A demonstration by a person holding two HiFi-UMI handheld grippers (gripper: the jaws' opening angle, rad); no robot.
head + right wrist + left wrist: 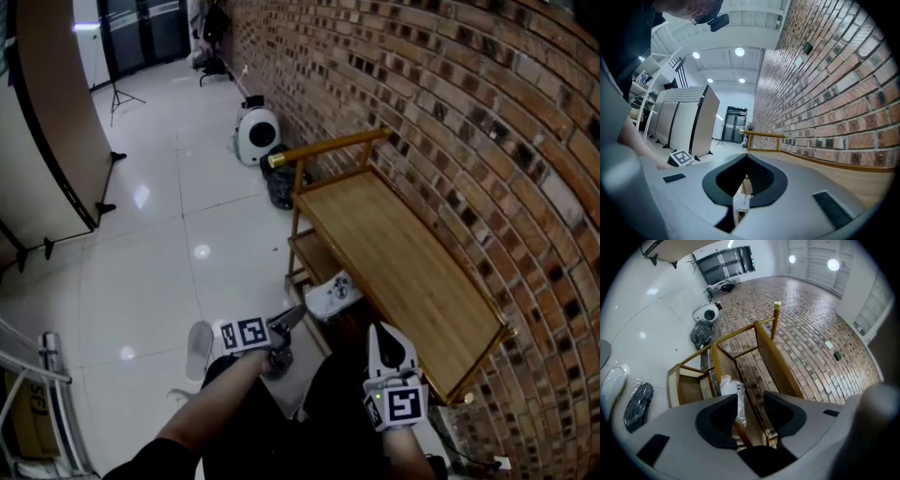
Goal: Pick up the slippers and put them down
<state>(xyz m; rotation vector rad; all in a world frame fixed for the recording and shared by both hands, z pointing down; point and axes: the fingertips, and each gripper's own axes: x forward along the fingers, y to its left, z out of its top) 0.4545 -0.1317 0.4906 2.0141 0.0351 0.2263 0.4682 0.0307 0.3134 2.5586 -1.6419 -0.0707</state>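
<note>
Head view: left gripper (300, 317), jaws spread, is pointing at a plastic-wrapped white slipper (334, 296) lying by the lower shelf of the wooden rack (403, 272). Right gripper (384, 330), jaws pressed together, is hovering empty. Pickup seems to be starting; next, the spread jaws need closing around the slipper.

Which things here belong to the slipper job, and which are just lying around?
Job:
wooden rack
plastic-wrapped slipper at its lower shelf
pale slipper on the floor
left gripper, jaws apart

Lying about:
white round appliance
black bag
tripod stand
partition screen
</note>
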